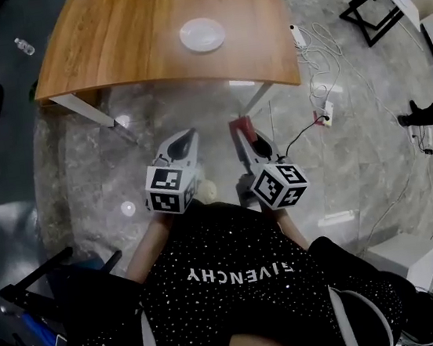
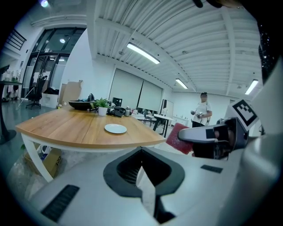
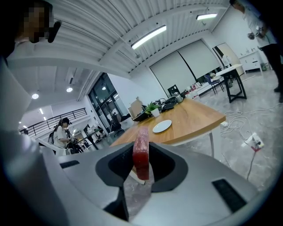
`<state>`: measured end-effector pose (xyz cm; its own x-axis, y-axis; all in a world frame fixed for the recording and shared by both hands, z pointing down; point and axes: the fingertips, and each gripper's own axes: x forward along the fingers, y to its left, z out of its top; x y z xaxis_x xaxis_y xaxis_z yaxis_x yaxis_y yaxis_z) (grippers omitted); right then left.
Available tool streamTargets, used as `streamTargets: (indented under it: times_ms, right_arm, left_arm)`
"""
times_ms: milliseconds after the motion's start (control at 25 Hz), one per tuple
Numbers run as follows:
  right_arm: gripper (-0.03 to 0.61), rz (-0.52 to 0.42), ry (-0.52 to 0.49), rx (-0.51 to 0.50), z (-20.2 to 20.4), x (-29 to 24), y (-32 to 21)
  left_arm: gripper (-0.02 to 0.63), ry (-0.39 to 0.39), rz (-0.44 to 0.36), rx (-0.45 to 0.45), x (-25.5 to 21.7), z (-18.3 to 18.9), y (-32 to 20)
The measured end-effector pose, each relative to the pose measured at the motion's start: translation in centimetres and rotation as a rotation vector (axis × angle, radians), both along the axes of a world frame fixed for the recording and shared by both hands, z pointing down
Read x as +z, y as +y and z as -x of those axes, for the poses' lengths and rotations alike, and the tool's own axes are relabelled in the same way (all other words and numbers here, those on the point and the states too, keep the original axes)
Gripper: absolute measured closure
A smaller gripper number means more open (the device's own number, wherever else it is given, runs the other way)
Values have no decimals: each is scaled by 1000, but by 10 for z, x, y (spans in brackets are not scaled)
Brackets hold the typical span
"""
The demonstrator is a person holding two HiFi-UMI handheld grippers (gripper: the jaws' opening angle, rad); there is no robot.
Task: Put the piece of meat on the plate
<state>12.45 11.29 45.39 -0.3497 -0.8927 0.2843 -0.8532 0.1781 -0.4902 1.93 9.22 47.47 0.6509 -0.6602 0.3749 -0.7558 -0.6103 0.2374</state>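
A flat red piece of meat stands on edge between the pads of my right gripper, which is shut on it. In the head view that right gripper holds the meat over the floor, short of the table's near edge. The white plate lies empty on the wooden table, ahead of both grippers; it also shows as the plate and the plate. My left gripper hovers beside the right one, its jaws together on nothing. The meat shows at the right of the left gripper view.
A white table leg slants down at the left. A power strip with cables lies on the marble floor at the right. A potted plant and dark items sit at the table's far end. A cardboard box stands under it.
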Motion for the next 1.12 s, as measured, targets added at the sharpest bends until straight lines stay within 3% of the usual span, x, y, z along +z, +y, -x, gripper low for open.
streamTargets:
  times_ms: [360,1120]
  right_arm:
    - [483,10,2,10,-14,3,-34]
    - [483,63,18,44,-49,4,-160]
  left_arm:
    - [607,-4,3,-19,3,-7,-36]
    - [607,-17,36,-2,5,-31,-169]
